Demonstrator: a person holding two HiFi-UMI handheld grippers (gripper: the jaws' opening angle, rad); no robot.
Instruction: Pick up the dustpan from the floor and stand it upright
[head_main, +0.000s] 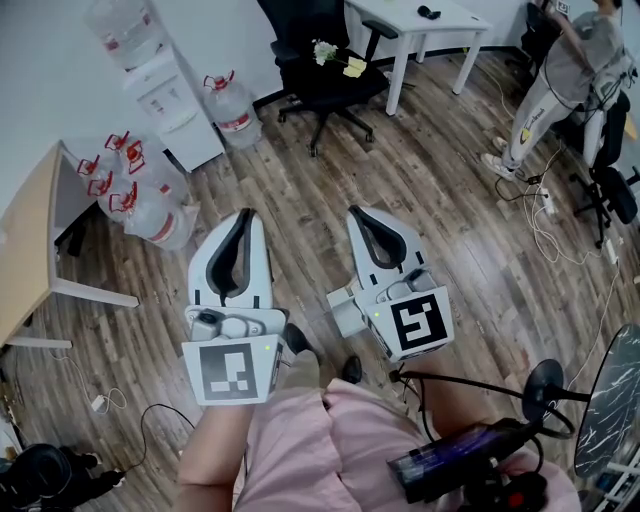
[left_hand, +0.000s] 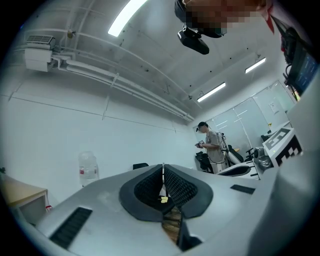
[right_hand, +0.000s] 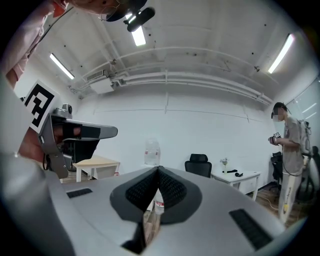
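No dustpan shows in any view. In the head view my left gripper (head_main: 245, 216) and my right gripper (head_main: 358, 212) are held side by side over the wooden floor (head_main: 440, 180), both pointing away from me. Each has its jaws pressed together with nothing between them. The left gripper view looks along the shut left gripper (left_hand: 163, 168) toward a white wall and the ceiling. The right gripper view shows the shut right gripper (right_hand: 158, 170) aimed level across the room.
A water dispenser (head_main: 165, 95) and several water bottles (head_main: 150, 205) stand at the back left beside a wooden table (head_main: 25, 250). Further back are a black office chair (head_main: 325, 70) and a white table (head_main: 420, 25). A person (head_main: 575, 70) stands at the right, near floor cables (head_main: 560, 240).
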